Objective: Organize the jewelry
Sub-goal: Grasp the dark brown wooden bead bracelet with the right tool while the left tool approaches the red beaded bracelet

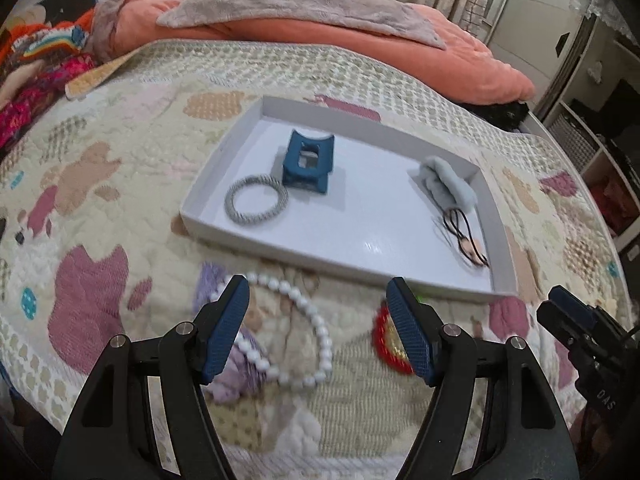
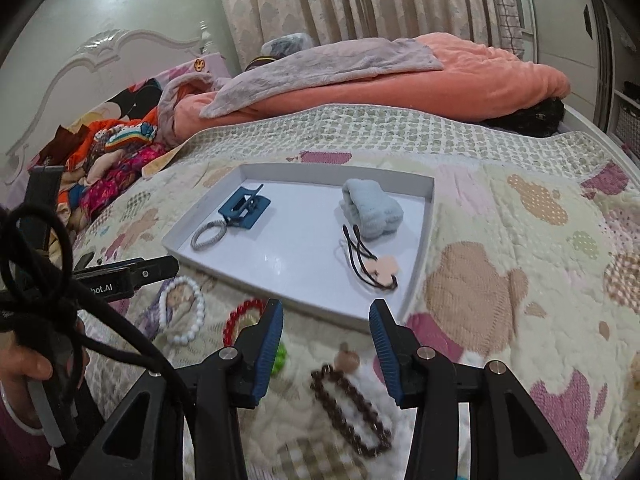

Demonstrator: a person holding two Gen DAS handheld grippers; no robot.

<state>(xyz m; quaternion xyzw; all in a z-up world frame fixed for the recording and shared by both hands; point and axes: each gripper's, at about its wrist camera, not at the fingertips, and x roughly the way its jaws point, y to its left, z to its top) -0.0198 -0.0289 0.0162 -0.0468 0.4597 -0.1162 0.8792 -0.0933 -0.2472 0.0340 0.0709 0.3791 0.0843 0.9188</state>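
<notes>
White tray (image 1: 224, 168) at frame centre holds a blue clip (image 1: 306, 166) and hair ties. Both tools are held wide, empty: left gripper (image 1: 318, 328) over a white bead bracelet (image 1: 316, 320), right gripper (image 2: 326, 354) over a brown bracelet (image 2: 350, 412). Closing on one is judged next.

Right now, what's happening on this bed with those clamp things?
A person is sorting jewelry and hair accessories into a shallow white cardboard tray on the quilt. The tray already holds a blue hair claw, a grey coiled hair tie and a pale blue fluffy scrunchie. Both tools are open and empty: the left hand-held gripper hovers over a white bead bracelet, the right hand-held gripper over a brown beaded rectangular clip.
</notes>
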